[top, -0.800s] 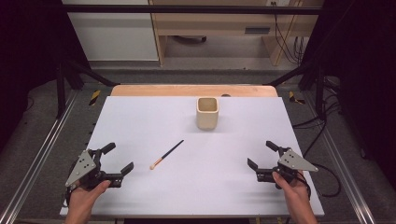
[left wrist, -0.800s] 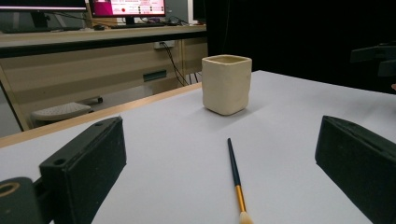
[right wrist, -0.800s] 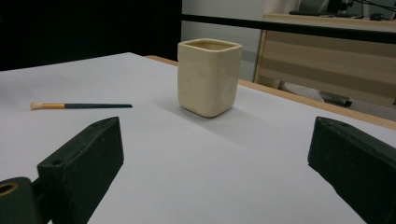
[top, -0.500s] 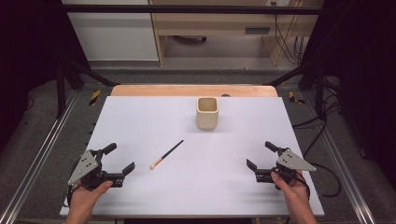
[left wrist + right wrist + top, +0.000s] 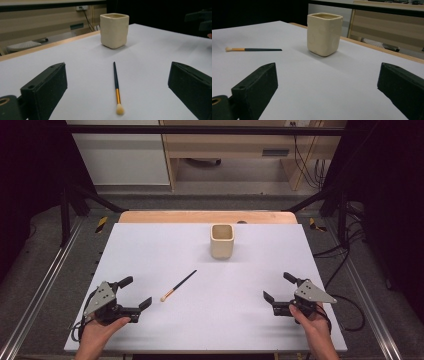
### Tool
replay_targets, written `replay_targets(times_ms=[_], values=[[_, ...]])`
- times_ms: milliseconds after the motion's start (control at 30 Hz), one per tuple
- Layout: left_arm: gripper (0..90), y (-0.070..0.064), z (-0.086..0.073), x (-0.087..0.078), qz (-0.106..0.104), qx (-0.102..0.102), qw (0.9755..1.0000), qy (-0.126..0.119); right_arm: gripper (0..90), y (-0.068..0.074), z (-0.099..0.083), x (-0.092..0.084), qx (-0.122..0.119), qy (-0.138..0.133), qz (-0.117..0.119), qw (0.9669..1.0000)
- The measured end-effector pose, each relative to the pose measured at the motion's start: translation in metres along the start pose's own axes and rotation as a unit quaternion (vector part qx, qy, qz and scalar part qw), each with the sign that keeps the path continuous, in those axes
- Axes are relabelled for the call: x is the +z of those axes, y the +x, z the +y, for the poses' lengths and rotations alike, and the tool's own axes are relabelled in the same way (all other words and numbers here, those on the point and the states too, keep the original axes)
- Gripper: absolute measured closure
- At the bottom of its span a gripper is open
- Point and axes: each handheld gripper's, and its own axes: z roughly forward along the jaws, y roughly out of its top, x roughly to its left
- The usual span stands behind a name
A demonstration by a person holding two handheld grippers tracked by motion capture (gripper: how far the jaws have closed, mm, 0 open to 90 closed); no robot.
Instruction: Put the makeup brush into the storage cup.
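Standing squarish cream cup (image 5: 222, 241), glazed

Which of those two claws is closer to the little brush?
The left claw, at the high view's left. The brush lies just beside it with its pale bristle end toward it, while the right claw sits much farther across the table.

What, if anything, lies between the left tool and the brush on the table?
Nothing visible does. In the left gripper view the brush lies flat on the white table straight ahead between the open jaws, bristle end nearest, with bare surface in between. The cream cup stands farther back, beyond the handle tip. The high view shows the left tool apart from the brush.
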Motion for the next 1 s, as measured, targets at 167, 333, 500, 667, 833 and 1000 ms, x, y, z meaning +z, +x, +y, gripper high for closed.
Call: replay_targets(times_ms=[167, 333, 500, 667, 833, 1000], values=[[2.7, -0.008, -0.002, 0.014, -0.009, 0.001, 0.9992, 0.039, 3.4, 0.002, 0.0, 0.0, -0.004, -0.002, 0.005, 1.0], [3.4, -0.01, 0.006, 0.028, -0.015, 0.011, 0.9968, 0.078, 3.4, 0.003, 0.001, 0.001, -0.008, -0.002, 0.009, 0.9999], [4.2, -0.009, 0.018, 0.043, -0.02, 0.02, 0.9938, 0.107, 3.4, 0.003, 0.001, 0.0, -0.007, -0.004, 0.007, 0.9999], [5.3, -0.009, 0.027, 0.057, -0.023, 0.03, 0.9891, 0.143, 3.4, 0.003, 0.001, 0.0, -0.006, -0.002, 0.007, 0.9999], [5.9, -0.007, 0.036, 0.071, -0.026, 0.032, 0.9847, 0.169, 3.4, 0.003, 0.001, 0.0, -0.008, 0.0, 0.006, 0.9999], [6.6, -0.008, 0.04, 0.082, -0.028, 0.036, 0.9811, 0.188, 3.4, 0.003, 0.0, 0.0, -0.009, 0.0, 0.007, 0.9999]])
